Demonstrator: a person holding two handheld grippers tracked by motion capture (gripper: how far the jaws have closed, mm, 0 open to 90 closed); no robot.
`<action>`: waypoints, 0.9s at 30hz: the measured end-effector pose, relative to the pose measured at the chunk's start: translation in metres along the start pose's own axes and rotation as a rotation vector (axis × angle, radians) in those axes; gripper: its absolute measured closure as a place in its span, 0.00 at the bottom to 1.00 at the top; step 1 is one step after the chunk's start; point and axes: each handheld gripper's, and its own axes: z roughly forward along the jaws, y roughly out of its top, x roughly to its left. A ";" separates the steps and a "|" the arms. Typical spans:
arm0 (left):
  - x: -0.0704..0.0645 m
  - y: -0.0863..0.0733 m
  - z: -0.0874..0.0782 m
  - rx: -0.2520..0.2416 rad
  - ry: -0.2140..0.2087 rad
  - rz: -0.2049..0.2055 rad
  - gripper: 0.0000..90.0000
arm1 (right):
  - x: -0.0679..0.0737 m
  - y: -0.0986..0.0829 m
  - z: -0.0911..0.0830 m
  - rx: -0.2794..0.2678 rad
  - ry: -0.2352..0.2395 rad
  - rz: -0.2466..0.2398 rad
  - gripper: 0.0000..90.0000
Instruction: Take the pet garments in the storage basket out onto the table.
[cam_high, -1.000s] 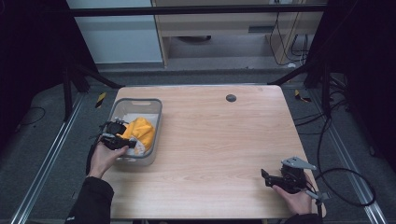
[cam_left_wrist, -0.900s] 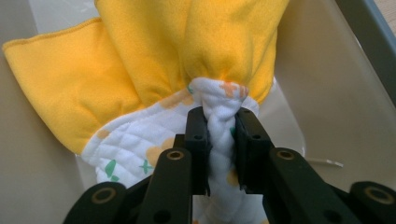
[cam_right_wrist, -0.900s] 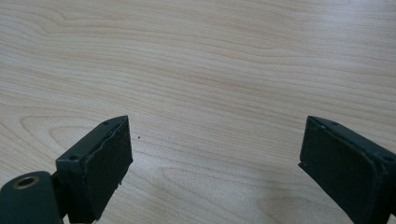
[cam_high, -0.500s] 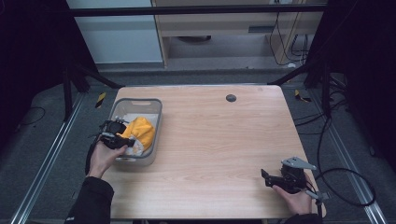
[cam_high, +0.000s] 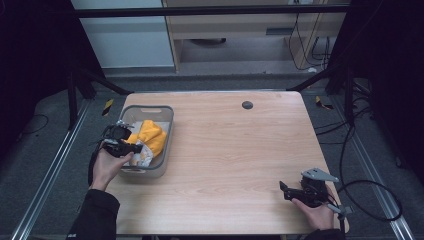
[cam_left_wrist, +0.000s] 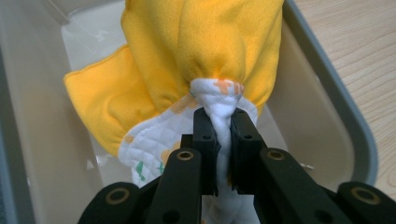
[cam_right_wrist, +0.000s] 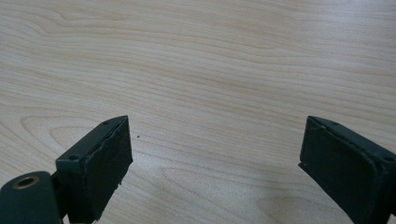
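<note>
Nothing had shifted since a second earlier: the left gripper (cam_left_wrist: 223, 140) pinched the yellow-and-white quilted cloth (cam_left_wrist: 196, 60) inside the grey plastic bin (cam_high: 165, 145) at the table's left, while the right gripper (cam_right_wrist: 215, 163), jaws spread, sat well apart.

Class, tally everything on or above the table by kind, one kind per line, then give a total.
Tongs: 2, left and right
Grey bin: 1
Yellow and white cloth: 1
Dark round spot on table: 1
Total: 5
</note>
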 end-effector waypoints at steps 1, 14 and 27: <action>0.000 0.000 0.000 0.000 0.000 0.000 0.92 | 0.000 0.000 0.000 0.000 0.000 0.000 0.10; -0.006 0.008 -0.022 -0.047 0.007 0.023 0.92 | 0.000 0.000 0.000 0.000 0.000 0.000 0.10; -0.007 0.011 -0.040 -0.078 0.012 0.037 0.92 | 0.000 0.000 -0.001 -0.002 0.004 0.005 0.10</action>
